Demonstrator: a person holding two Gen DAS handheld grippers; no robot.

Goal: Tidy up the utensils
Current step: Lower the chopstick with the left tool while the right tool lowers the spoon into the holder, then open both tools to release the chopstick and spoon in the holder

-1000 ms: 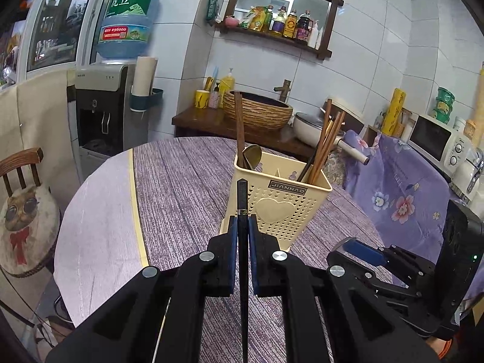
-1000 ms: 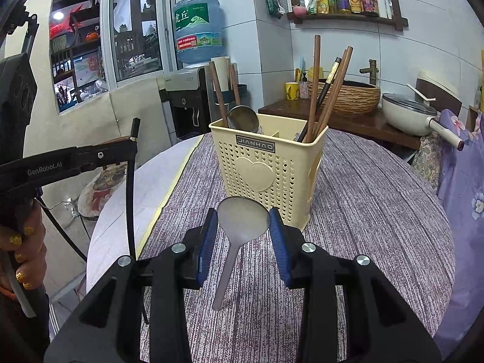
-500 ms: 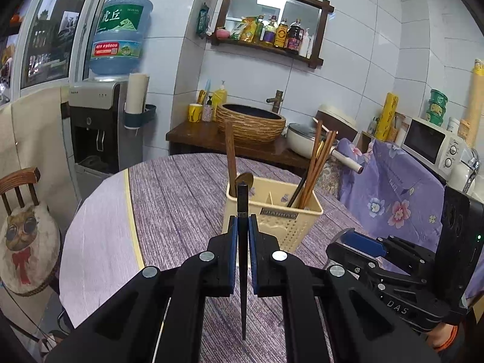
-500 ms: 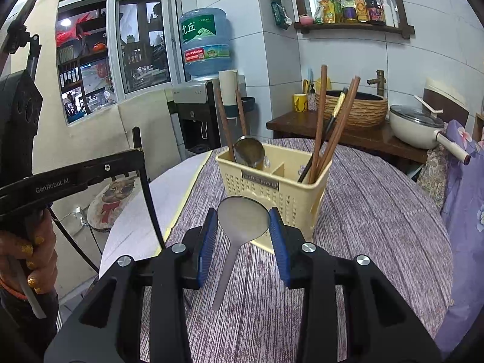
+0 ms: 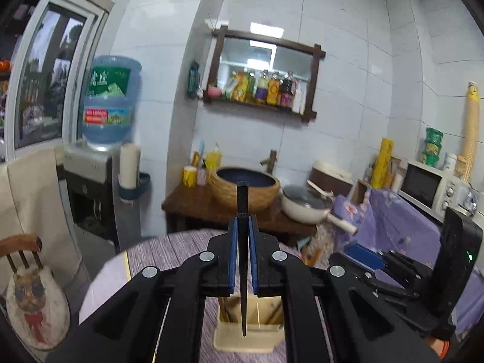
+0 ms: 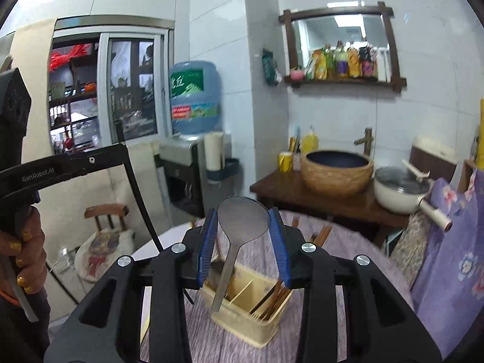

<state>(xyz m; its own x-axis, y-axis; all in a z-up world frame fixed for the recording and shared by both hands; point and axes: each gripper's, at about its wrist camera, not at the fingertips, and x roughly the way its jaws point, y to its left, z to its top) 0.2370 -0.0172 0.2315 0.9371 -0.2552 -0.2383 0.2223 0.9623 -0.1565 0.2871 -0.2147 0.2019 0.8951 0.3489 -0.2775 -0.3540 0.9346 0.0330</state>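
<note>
Above the utensil holder point(image 6: 242, 311), left gripper point(image 5: 242, 230) is clamping a black chopstick point(image 5: 242, 260); right gripper point(image 6: 243, 227) is pinching a metal spoon point(image 6: 239, 236); "GenRobot.AI" reads.

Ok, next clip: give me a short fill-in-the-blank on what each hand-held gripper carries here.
1. The left hand-held gripper is shut on a black ____.
2. The right hand-held gripper grips a metal ____ by its bowl.
3. Both tools hang above the cream-coloured utensil ____ on the table.

Missing words: chopstick; spoon; basket.

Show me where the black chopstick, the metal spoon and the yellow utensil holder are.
black chopstick point(image 5: 243, 199), left wrist view, upper shaft above the pads.
metal spoon point(image 6: 243, 218), right wrist view, bowl.
yellow utensil holder point(image 6: 242, 317), right wrist view, front wall.
</note>
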